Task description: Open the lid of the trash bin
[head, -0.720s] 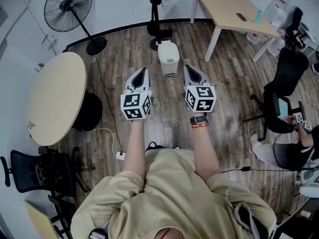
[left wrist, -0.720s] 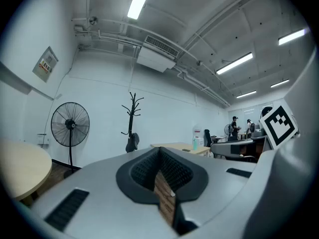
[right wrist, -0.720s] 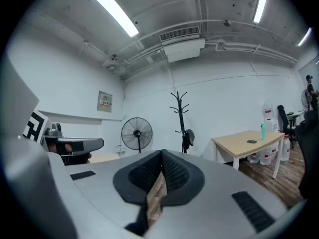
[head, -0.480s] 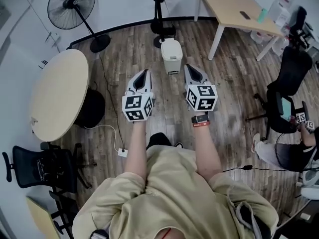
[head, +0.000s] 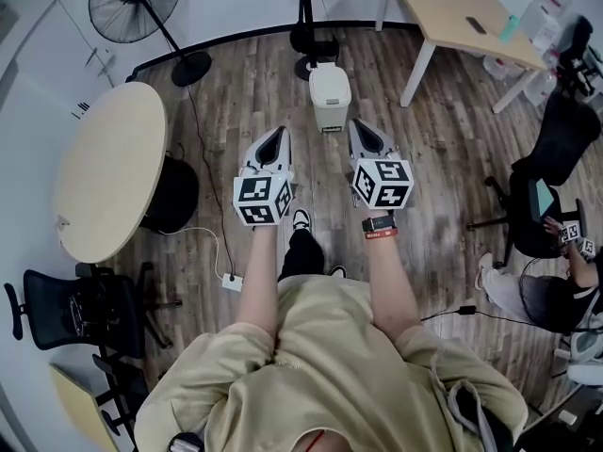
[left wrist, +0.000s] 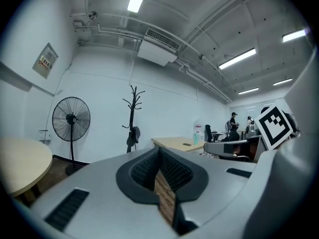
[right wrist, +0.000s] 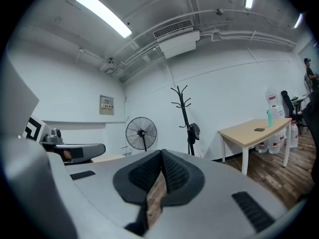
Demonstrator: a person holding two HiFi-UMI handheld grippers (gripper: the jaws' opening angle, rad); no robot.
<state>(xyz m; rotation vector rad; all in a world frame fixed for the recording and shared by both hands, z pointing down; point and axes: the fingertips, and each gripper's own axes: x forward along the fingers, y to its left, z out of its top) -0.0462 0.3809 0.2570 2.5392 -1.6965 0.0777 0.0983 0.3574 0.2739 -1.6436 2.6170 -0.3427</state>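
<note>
Two grippers held level, side by side: left gripper (head: 275, 136), right gripper (head: 356, 127). Both jaw pairs pressed together, nothing held.
One trash bin (head: 330, 94) on floor just ahead, in line between their tips. Lid (head: 329, 80) down, untouched.
Step, by my guess: approach. Next likely: lower one gripper, part jaws, catch lid edge.
Beyond: one fan (head: 135, 3), one coat stand (head: 307, 12).

I see the trash bin (head: 330, 97) standing on the floor (head: 443, 158), ahead of and between my left gripper (head: 276, 132) and right gripper (head: 356, 125). Coat stand (head: 309, 26) just behind the bin; fan (head: 135, 3) at far left; round table (head: 108, 182) at left.
</note>
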